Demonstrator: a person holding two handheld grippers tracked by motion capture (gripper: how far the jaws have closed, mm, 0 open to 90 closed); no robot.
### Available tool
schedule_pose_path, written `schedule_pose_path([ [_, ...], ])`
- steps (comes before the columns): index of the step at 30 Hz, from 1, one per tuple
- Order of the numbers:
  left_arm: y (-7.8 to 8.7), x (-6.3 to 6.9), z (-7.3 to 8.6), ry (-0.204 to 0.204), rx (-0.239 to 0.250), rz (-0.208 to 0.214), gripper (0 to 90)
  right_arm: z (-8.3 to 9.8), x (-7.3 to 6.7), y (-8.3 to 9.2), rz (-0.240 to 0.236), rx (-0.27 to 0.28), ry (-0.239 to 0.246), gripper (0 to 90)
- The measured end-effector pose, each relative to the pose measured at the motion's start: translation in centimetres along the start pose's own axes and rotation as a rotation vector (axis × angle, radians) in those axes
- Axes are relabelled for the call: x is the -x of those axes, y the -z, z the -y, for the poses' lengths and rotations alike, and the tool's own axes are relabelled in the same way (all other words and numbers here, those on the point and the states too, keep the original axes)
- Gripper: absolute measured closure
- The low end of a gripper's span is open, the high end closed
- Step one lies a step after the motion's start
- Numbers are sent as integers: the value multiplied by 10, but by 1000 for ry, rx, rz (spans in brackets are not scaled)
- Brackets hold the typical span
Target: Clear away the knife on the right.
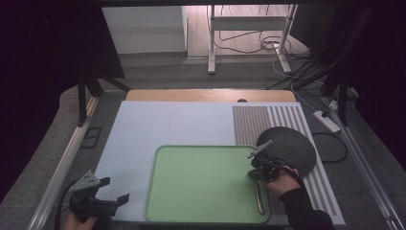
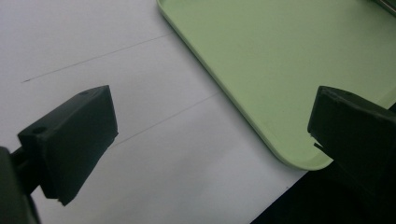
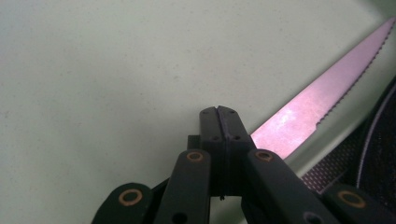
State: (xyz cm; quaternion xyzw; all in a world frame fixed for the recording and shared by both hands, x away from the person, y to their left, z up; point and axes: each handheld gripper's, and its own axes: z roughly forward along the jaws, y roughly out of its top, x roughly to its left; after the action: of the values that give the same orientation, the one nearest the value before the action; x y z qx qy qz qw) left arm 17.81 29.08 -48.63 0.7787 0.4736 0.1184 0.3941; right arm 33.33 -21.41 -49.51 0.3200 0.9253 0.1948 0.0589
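Note:
A green tray [image 1: 201, 191] lies on a white board at the near side of the table. A serrated knife [image 1: 260, 197] rests lengthwise inside the tray's right rim, its blade [image 3: 322, 102] lying flat on the green floor. My right gripper [image 1: 252, 175] hovers low over the knife's far end with its jaws pressed together; the right gripper [image 3: 218, 112] has nothing visible between its jaws, and the blade runs out from beside and under them. My left gripper [image 1: 115, 189] waits at the tray's near left corner. The left gripper [image 2: 210, 126] stands wide open and empty over the white board.
A round dark mat [image 1: 289, 146] lies right of the tray, on a striped placemat [image 1: 282, 117]. The white board [image 1: 163, 124] stretches behind and left of the tray [image 2: 280, 56]. Cables and a power strip [image 1: 326, 120] lie on the floor to the right.

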Motion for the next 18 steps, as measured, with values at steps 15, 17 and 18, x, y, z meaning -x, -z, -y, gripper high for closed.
schedule_pose_path([
  [15,0,0,0,4,-2,1,17,-4,-11,16,-29,164,12,463],
  [17,0,-1,0,4,-1,3,17,-3,-12,18,-13,172,-3,306],
  [18,0,-1,0,4,0,4,17,-2,-12,18,-1,174,-4,252],
])
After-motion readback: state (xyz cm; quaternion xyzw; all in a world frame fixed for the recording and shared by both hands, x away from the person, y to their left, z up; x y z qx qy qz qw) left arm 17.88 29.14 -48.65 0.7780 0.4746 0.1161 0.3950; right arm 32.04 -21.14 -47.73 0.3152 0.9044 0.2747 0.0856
